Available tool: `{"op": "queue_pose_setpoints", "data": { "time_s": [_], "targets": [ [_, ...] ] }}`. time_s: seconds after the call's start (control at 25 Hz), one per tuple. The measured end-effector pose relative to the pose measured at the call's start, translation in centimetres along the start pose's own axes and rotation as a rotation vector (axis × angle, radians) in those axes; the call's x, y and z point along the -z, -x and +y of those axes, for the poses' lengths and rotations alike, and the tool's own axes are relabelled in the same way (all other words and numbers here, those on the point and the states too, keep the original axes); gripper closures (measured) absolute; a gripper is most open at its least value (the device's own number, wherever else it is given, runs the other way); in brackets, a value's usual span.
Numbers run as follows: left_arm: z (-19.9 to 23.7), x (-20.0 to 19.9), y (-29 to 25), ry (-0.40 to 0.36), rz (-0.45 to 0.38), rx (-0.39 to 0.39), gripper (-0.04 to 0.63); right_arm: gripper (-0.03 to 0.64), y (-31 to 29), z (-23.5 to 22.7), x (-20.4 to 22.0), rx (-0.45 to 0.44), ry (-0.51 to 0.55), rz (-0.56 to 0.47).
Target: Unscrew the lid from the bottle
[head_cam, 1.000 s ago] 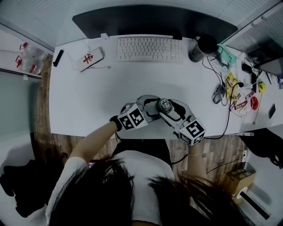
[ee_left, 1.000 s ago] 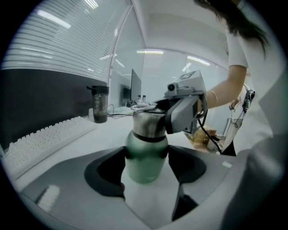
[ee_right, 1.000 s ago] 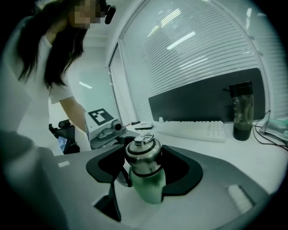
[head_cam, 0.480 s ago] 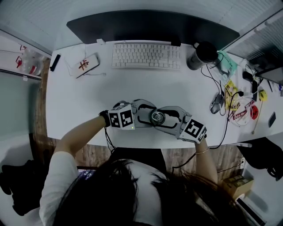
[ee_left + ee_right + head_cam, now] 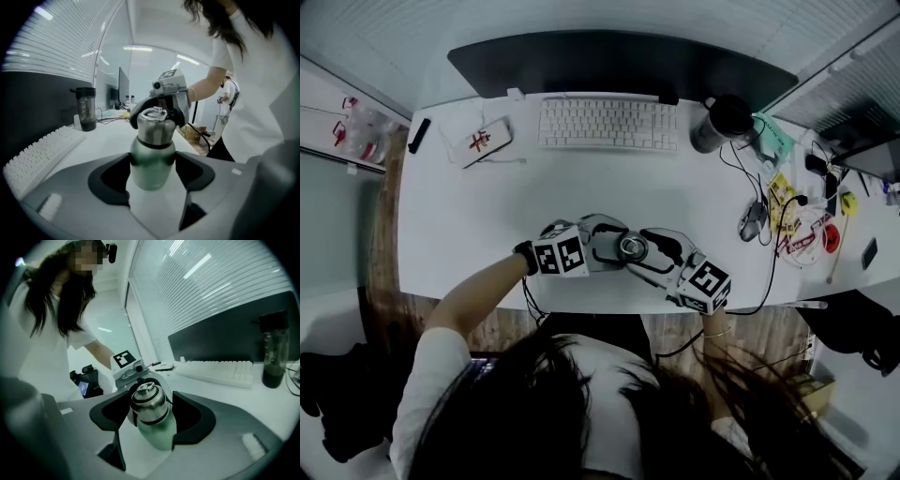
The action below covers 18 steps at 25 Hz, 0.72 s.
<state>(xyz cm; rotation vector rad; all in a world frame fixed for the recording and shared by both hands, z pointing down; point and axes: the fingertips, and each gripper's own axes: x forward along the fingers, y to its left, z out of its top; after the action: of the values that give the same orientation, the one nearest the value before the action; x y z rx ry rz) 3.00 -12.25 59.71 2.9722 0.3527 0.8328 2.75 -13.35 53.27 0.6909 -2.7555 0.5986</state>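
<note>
Left tool [image 5: 153, 161] clamps the green bottle [image 5: 151, 176], right tool [image 5: 151, 414] its steel lid [image 5: 148, 403]; head view hides both grips.

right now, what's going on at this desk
A person at a white desk holds a two-jaw tool in each hand, both on one bottle near the desk's front edge. The left tool is clamped round the bottle's green body. The right tool grips the steel lid at the top. The lid sits on the bottle, so it isn't off yet.
</note>
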Motion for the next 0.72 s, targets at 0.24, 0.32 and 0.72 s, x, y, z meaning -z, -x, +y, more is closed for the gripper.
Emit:
{"op": "queue_pose_setpoints", "data": {
  "time_s": [0.24,0.32,0.72],
  "targets": [
    [-0.1,-0.3,-0.2,0.081,-0.038,-0.137,0.242,0.357,1.1,0.5,-0.7,0.345,-0.004,-0.178],
    [-0.1,-0.4,-0.3,0.115,-0.051,-0.195,0.242,0.357,1.6,0.5,-0.4,0.453,-0.009,-0.214],
    [0.0,-0.5,-0.5,0.223,-0.092,-0.384,0.242,0.357,0.8,0.4,-0.7,0.598,-0.028,-0.267]
  ]
}}
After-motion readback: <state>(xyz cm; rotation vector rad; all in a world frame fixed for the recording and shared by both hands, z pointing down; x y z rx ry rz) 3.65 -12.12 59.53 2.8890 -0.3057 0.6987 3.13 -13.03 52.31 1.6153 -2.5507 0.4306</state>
